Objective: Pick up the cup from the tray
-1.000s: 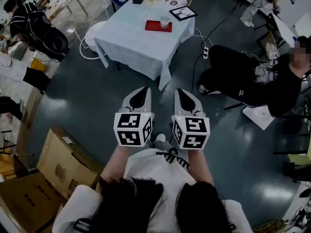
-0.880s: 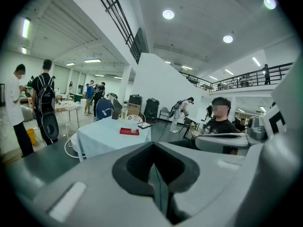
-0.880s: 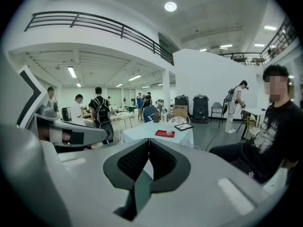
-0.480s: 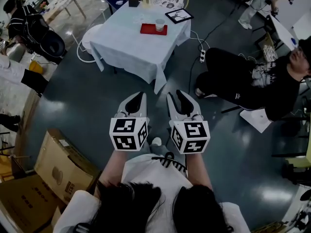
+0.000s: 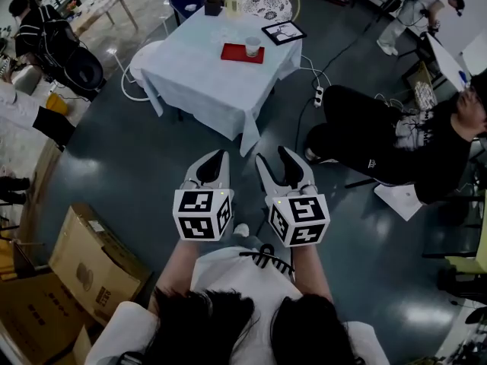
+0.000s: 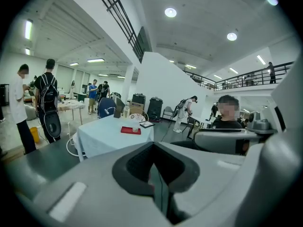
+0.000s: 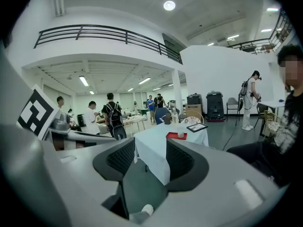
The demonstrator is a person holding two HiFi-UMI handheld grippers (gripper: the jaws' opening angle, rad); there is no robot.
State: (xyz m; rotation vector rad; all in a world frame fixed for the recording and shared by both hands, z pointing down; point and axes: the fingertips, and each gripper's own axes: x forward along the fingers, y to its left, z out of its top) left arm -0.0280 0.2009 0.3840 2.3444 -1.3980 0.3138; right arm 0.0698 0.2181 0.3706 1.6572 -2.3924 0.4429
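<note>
A clear cup [image 5: 253, 46] stands on a red tray [image 5: 237, 53] on a table with a pale blue cloth [image 5: 205, 74], far ahead of both grippers. My left gripper [image 5: 214, 160] is held low over the floor with its jaws shut and empty. Beside it my right gripper [image 5: 277, 163] is open, with nothing between its fingers. In the left gripper view the cup [image 6: 135, 127] and tray [image 6: 129, 130] show small above the left gripper [image 6: 154, 161]. In the right gripper view the cup [image 7: 180, 133] and tray [image 7: 174, 136] sit beyond the right gripper [image 7: 150, 161].
A bottle [image 5: 233, 3], a patterned plate [image 5: 267, 4] and a framed picture [image 5: 283, 32] also sit on the table. A person in black [image 5: 396, 139] sits to the right. Cardboard boxes [image 5: 91, 261] lie at the left. Cables and a power strip [image 5: 319, 96] run across the floor.
The table has drawn slightly nearer in the head view. My right gripper's jaws have spread apart; the left stays shut.
</note>
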